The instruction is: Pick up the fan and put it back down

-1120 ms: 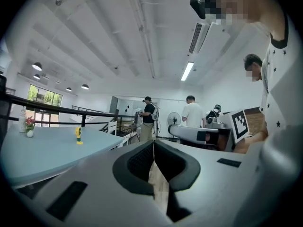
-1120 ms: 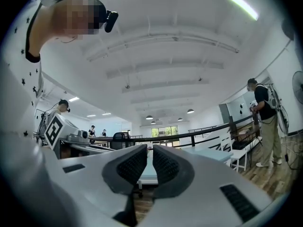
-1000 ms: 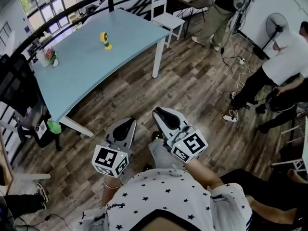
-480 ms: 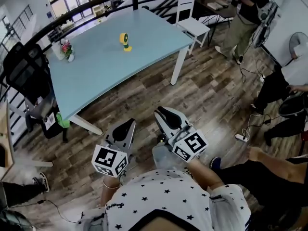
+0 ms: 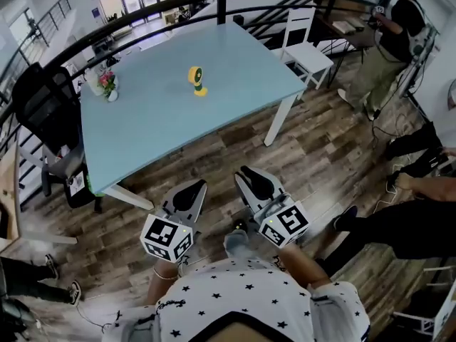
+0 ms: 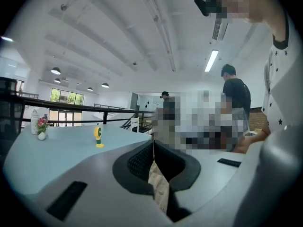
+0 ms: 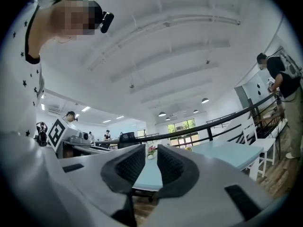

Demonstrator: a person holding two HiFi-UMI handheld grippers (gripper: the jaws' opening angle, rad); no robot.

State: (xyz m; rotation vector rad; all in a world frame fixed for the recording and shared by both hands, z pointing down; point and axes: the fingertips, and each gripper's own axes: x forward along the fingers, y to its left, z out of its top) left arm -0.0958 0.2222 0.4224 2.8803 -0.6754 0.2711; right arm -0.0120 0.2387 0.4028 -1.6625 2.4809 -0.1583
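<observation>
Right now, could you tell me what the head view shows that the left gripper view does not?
Only the head view shows the marker cube on the left gripper and the white legs of the light blue table. Only the left gripper view shows the ceiling lamps, and that gripper's jaws meeting at their tips with nothing held. Both show that table, the yellow fan standing on it and the flower vase.

One fan [image 5: 197,81]; one table [image 5: 157,123]; two chairs [image 5: 308,47] [image 5: 44,112]; two grippers [image 5: 188,191] [image 5: 254,178]
</observation>
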